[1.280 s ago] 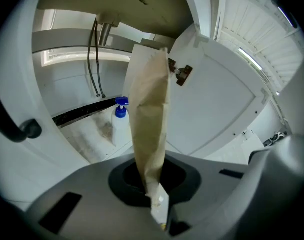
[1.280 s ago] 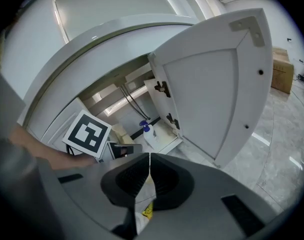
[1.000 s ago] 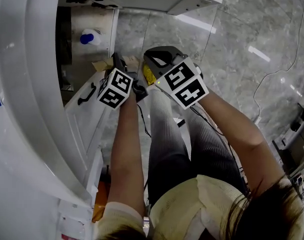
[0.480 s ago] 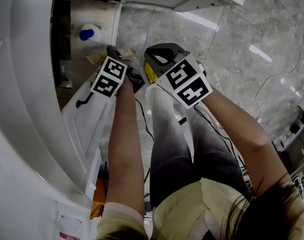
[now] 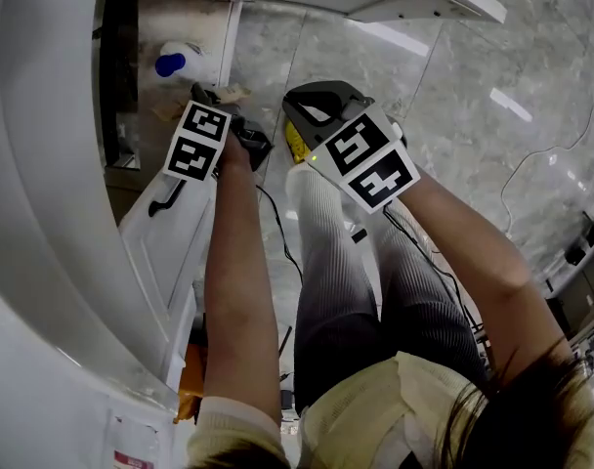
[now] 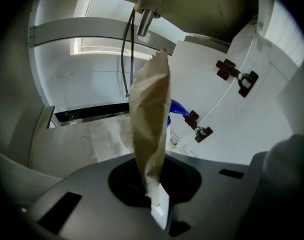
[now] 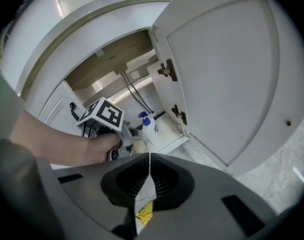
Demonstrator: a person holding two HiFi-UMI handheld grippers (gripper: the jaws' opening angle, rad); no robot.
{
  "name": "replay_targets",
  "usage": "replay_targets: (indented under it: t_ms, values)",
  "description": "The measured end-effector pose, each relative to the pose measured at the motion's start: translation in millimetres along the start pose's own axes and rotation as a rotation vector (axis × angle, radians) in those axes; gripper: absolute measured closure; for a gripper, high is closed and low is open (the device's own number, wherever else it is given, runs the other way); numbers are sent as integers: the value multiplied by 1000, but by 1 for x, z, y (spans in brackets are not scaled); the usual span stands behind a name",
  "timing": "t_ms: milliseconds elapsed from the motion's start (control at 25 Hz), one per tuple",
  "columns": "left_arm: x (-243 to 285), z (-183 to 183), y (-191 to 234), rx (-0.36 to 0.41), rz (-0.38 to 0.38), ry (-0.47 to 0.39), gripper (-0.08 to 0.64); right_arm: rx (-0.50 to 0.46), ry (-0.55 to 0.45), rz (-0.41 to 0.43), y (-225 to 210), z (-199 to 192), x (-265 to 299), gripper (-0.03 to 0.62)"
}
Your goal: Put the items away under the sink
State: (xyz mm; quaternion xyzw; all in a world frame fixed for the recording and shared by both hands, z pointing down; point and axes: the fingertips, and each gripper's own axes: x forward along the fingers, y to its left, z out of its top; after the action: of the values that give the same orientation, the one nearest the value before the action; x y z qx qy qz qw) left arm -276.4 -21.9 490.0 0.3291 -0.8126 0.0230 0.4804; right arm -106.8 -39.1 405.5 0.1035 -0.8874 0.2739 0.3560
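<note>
Both grippers are clenched on goods. A brown paper pouch [image 6: 150, 124] is pinched by its lower, white-edged corner in the left gripper [image 6: 157, 206]. Its long axis runs straight out from the jaws, and its free end is pointed into the open cabinet [image 6: 99, 139], toward the hose [image 6: 126, 59] hung there. No writing can be made out on the pouch. A thin white packet [image 7: 143, 196] is gripped edge-on in the right gripper [image 7: 142, 204] and held outside the cabinet, beside the open door [image 7: 227, 69]. Yellow print is seen on it but is too small to be read. A spray bottle [image 7: 148, 127] with a blue top is stood on the cabinet floor near the door hinges [image 7: 167, 70]; its label cannot be read.
</note>
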Motion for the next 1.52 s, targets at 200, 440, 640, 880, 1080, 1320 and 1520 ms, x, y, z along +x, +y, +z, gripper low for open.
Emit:
replay_targets:
  t_ms: [200,440,640,880,1080,1320,1520]
  values:
    - [1,2,6,-44,37,-14,518,-7,-11,11,1,11,10,565]
    - [2,14,17,-123,94,-41,518,-22,-15,28,7,19,20,565]
    - [5,29,19,-148,103,-92,518,-27,-15,30,9,26,33,565]
    - [5,33,28,-164,153,-115,518,-57,-27,42,12,43,45,565]
    - [10,34,41,-206,192,-102,518,-61,-21,39,9,44,49,565]
    - [16,37,53,-263,240,-110,518,-51,-10,42,8,35,52,565]
    - [19,39,54,-277,254,-132,517,-45,-8,35,6,32,55,565]
